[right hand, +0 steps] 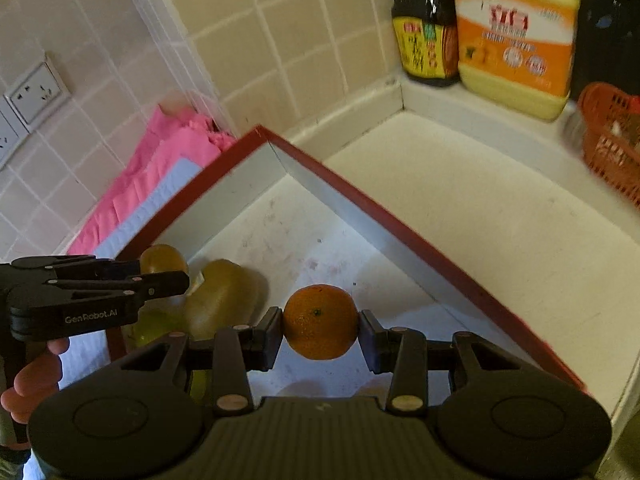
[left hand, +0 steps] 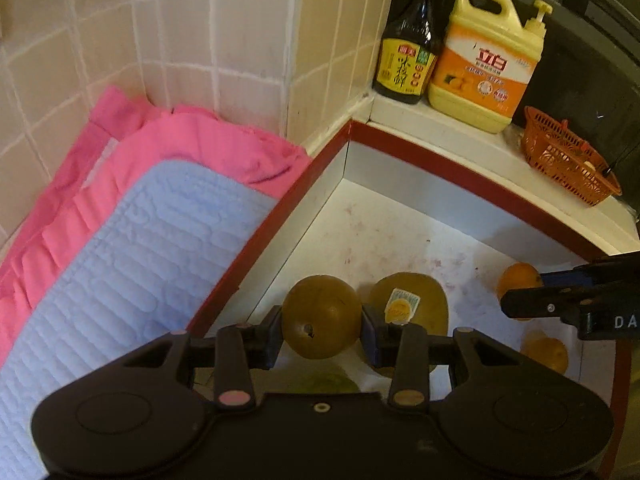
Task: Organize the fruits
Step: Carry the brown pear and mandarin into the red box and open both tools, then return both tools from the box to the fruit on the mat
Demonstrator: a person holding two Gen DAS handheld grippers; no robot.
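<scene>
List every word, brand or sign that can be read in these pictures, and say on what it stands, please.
"GenRobot.AI": on the side of the left hand-held gripper.
"DA": cut-off letters on the right hand-held gripper.
"立白": on the yellow detergent jug.
Dark sauce bottle: yellow label, characters too blurred to read.
Sticker on the green fruit in the box: too small to read.

The wall tiles look smooth and shiny. The pink cloth is soft. The orange basket is plastic. The tangerine looks bumpy.
</scene>
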